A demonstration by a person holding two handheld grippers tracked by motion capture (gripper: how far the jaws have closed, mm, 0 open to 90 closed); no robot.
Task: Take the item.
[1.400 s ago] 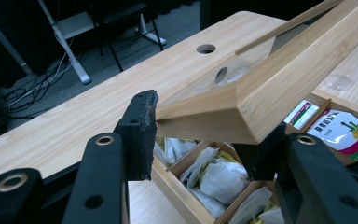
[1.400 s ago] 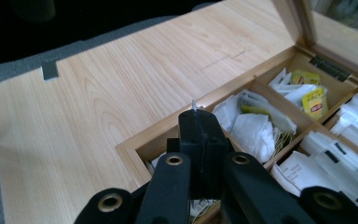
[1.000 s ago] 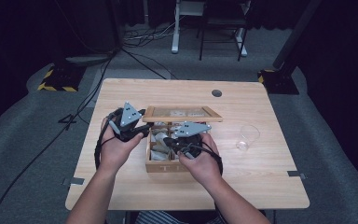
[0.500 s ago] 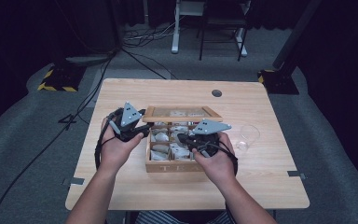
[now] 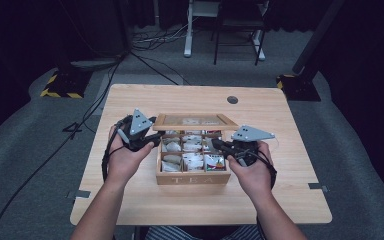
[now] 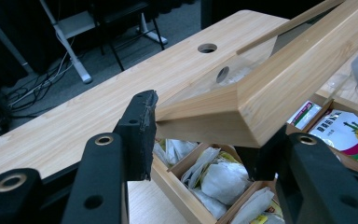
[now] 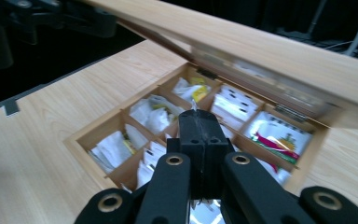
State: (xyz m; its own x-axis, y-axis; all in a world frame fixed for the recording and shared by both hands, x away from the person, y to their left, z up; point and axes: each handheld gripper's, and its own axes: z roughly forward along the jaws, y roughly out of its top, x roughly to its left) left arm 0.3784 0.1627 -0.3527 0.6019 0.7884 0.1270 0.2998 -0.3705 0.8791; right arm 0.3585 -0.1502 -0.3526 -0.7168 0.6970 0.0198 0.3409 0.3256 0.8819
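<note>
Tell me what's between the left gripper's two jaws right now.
The corner of the tea box's wooden lid sits between the left gripper's jaws, held raised over the tea bags; the left gripper view shows it.

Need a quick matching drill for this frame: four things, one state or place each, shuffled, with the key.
Things:
1. lid
2. left gripper
3. right gripper
4. tea box

States or places:
A. jaws pressed together above the compartments
B. lifted, tilted over the box
C. clamped on a corner of the lid
D. on the table, compartments full of tea bags

Pairs: 1-B, 2-C, 3-A, 4-D
</note>
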